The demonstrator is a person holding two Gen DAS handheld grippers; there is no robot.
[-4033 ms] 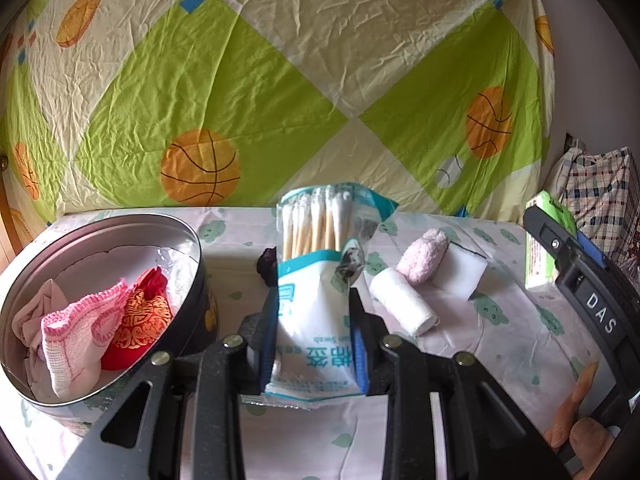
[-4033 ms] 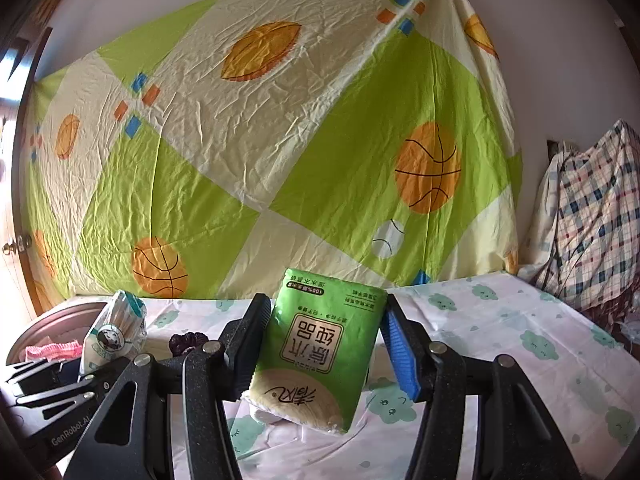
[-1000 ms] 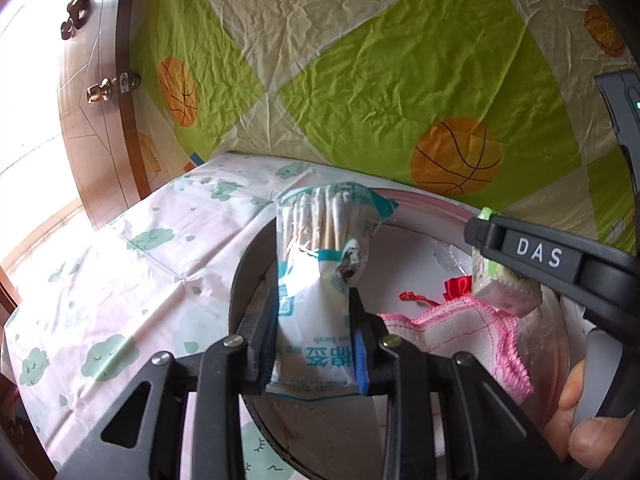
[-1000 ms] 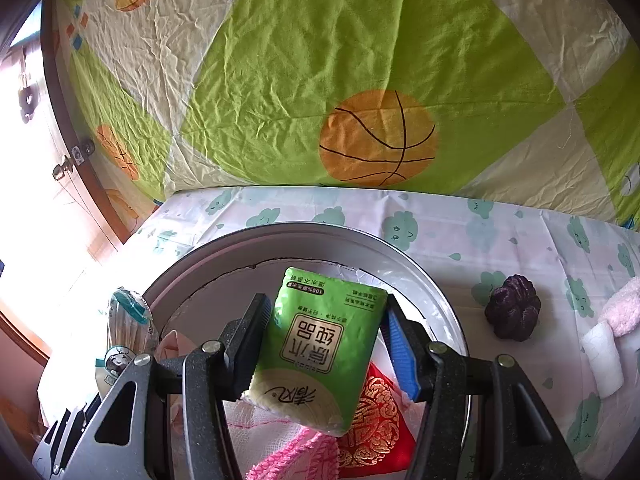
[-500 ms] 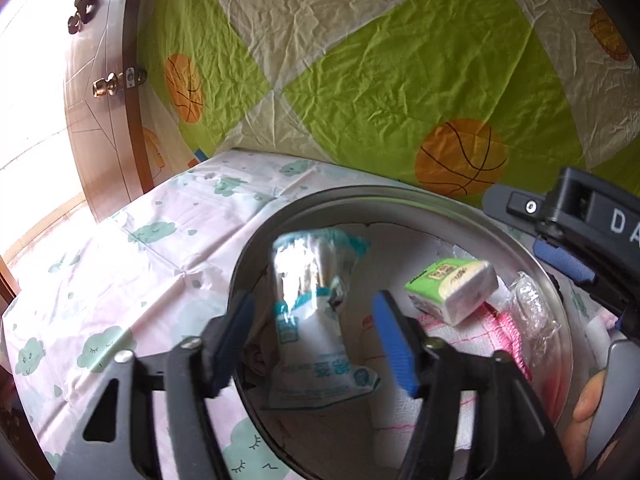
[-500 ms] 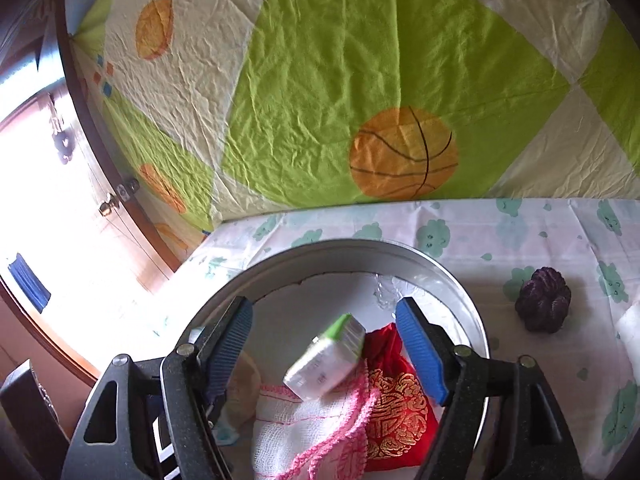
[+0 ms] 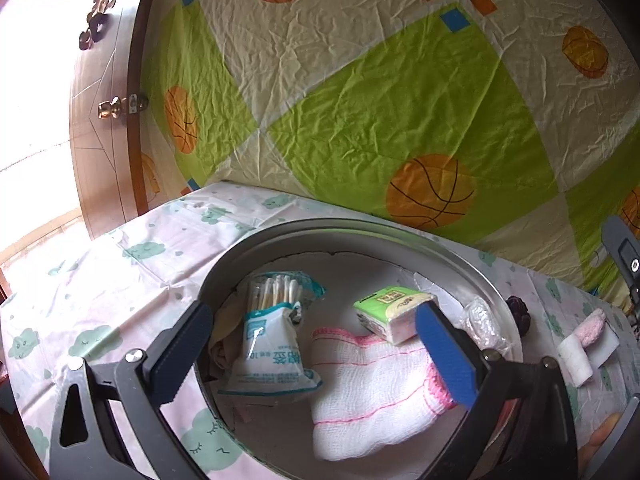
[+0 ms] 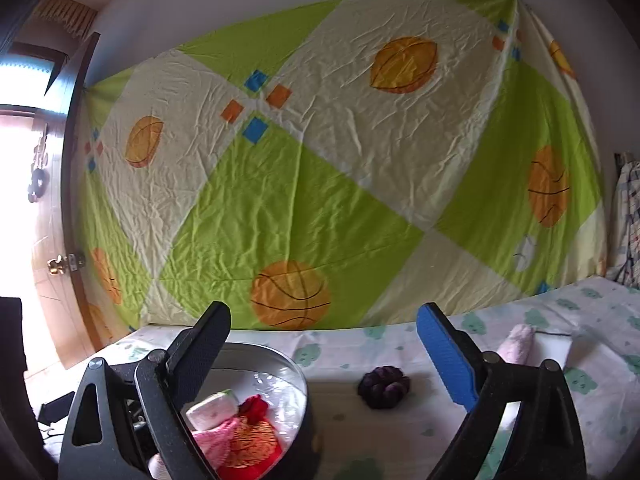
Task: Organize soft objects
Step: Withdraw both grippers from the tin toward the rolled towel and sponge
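Left wrist view: the left claw (image 7: 312,340) is held wide above the round metal tin (image 7: 400,236), its jaws having just been opening, with nothing pressed between them. Inside the tin, the bag of cotton swabs (image 7: 272,340) is seen at about 9 o'clock, lying apart from both pads. The green tissue pack (image 7: 390,310) is found toward 1 o'clock, resting on the white-and-pink knitted cloth (image 7: 372,392), which fills the 5 o'clock part of the tin.

Right wrist view: the right claw (image 8: 324,344) is likewise spread wide and empty, its jaws having just been opening. The tin (image 8: 296,372) is seen at 7 o'clock of the frame, with the tissue pack (image 8: 212,406) and a red embroidered pouch (image 8: 252,440) inside. On the cloud-print bench cover (image 8: 400,432), a dark purple scrunchie (image 8: 384,392) lies between the jaws' lines, well beyond the pads. A pink fuzzy item (image 8: 518,342) lies at 3 o'clock.
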